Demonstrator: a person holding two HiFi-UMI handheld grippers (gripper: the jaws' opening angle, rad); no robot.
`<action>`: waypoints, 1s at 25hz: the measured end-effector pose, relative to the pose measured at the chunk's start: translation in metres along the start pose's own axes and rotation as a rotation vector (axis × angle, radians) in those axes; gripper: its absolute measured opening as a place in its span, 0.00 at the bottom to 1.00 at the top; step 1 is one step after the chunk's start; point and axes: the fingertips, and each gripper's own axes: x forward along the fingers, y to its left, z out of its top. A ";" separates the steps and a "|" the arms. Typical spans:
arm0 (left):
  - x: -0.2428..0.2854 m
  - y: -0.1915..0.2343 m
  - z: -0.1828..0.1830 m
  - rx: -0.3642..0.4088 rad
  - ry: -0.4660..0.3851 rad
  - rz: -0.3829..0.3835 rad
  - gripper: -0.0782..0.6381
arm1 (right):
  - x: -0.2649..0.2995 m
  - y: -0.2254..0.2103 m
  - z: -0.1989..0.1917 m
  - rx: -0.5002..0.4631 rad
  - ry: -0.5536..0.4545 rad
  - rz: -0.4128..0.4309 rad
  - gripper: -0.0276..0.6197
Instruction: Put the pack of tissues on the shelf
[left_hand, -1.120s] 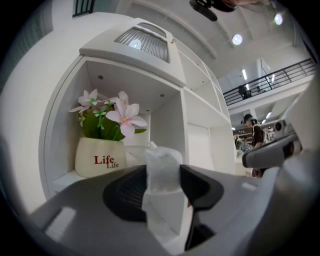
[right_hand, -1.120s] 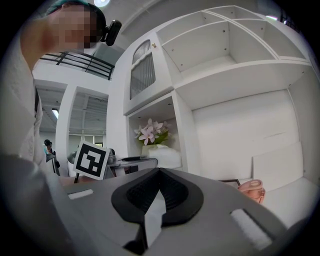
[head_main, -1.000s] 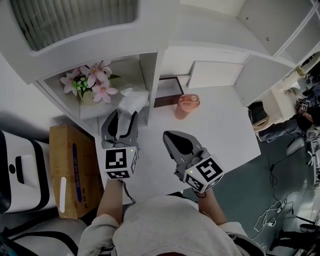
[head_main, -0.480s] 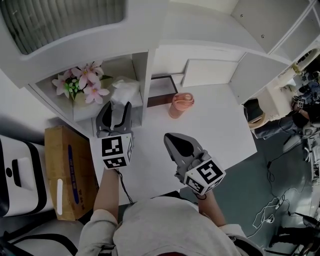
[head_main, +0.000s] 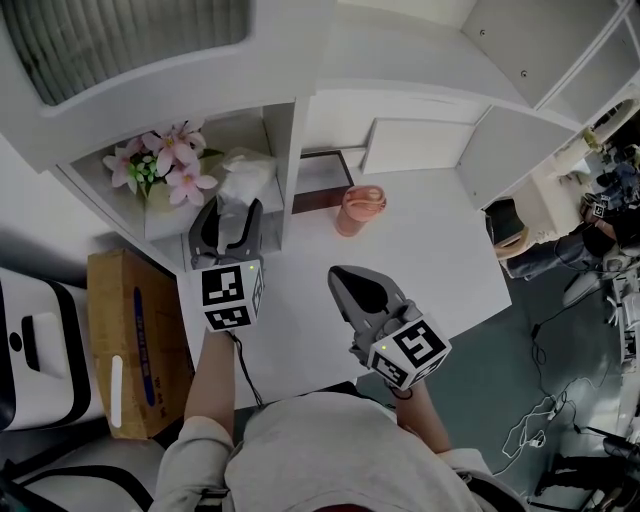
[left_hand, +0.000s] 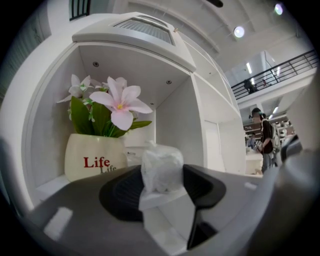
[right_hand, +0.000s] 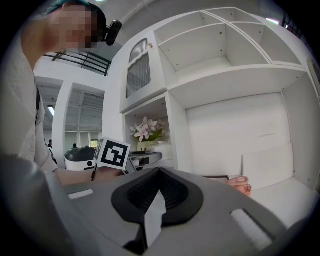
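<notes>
The pack of tissues (head_main: 245, 172), white in crinkly clear wrap, lies in the low shelf compartment (head_main: 286, 140) to the right of a flower pot (head_main: 165, 165). My left gripper (head_main: 235, 212) points level into that compartment. Its jaws have just been opening, and the pack (left_hand: 161, 167) still stands between them at the tips, with the pads no longer squeezing it. The cream pot marked "Life" (left_hand: 95, 157) is just to the left of my left gripper (left_hand: 162, 186). My right gripper (head_main: 343, 275) hovers over the white desk (head_main: 430, 260), shut and empty; in its own view my right gripper (right_hand: 157, 192) shows only a thin slit.
A pink cup (head_main: 360, 208) stands on the desk right of the shelf wall, with a dark picture frame (head_main: 318, 185) behind it. A cardboard box (head_main: 130, 340) sits on the floor at the left. More white shelves (right_hand: 225, 55) rise above the desk.
The left gripper has moved a little towards the shelf, carrying the pack deeper into the compartment, and its jaws stand wider. The right gripper has stayed where it was.
</notes>
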 end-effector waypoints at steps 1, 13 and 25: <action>-0.001 0.001 0.000 -0.005 0.001 -0.001 0.45 | 0.000 0.001 0.000 -0.001 -0.001 0.003 0.05; -0.044 0.009 0.006 -0.037 0.005 0.027 0.38 | -0.001 0.025 0.004 -0.014 -0.017 0.089 0.05; -0.114 -0.005 0.017 -0.011 -0.004 0.135 0.11 | -0.018 0.055 0.011 -0.034 -0.035 0.250 0.05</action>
